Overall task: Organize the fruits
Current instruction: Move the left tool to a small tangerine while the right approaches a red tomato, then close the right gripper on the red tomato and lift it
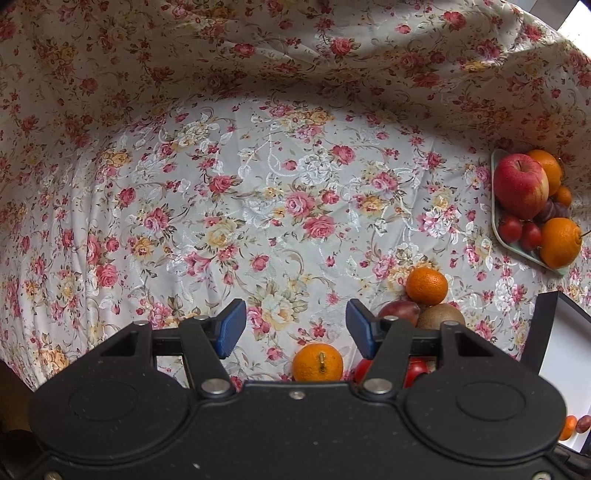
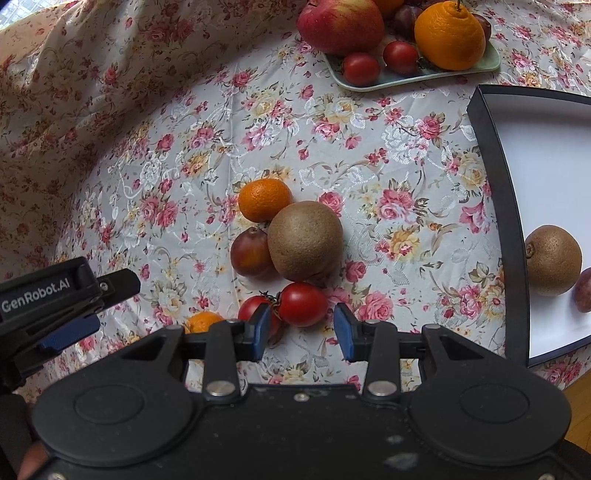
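- Tomato (image 2: 302,303) on tabletop (image 2: 388,155), just ahead of right gripper (image 2: 301,328), between its released, empty jaws; kiwi (image 2: 305,240) touching beyond.
- Step judged: approach to grasp. Next: advance, clench, carry right to box (image 2: 495,192).
- Left gripper (image 1: 295,328) released, empty; orange (image 1: 317,362) beneath.

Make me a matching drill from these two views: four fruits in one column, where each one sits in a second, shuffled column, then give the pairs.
Things:
1. red apple
2. kiwi with a plum beside it
3. kiwi touching a mandarin
4. red tomato

Places:
A. on the tablecloth, in the loose cluster's middle
B. inside the black-rimmed box
C. on the pale green tray
D. just ahead of the open right gripper

Pairs: 1-C, 2-B, 3-A, 4-D
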### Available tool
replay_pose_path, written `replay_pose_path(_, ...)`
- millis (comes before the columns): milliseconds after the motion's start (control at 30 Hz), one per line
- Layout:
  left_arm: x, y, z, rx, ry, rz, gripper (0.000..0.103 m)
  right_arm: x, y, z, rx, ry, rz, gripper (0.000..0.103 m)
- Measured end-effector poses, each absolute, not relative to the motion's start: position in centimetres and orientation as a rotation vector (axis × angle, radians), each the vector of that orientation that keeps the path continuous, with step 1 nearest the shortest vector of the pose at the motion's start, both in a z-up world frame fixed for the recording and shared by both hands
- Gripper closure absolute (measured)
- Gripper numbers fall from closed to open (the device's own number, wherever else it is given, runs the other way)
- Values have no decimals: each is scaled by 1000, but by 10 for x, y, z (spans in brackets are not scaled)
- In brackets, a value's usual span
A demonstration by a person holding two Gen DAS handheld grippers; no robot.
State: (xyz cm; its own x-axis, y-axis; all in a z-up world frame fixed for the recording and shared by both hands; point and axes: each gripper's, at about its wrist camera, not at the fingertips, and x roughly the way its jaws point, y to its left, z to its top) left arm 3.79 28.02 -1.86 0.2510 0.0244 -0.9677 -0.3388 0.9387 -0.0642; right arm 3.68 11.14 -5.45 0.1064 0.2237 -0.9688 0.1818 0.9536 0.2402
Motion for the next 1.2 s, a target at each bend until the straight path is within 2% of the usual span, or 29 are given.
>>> replay_pose_path(433,30,269,1,-250,1243,198,40,42,122,-75,305,1455,-45,62)
replay_pose_path(1200,19,312,-5,-309,1253,224,40,53,150,-100,246,1469,-99,62)
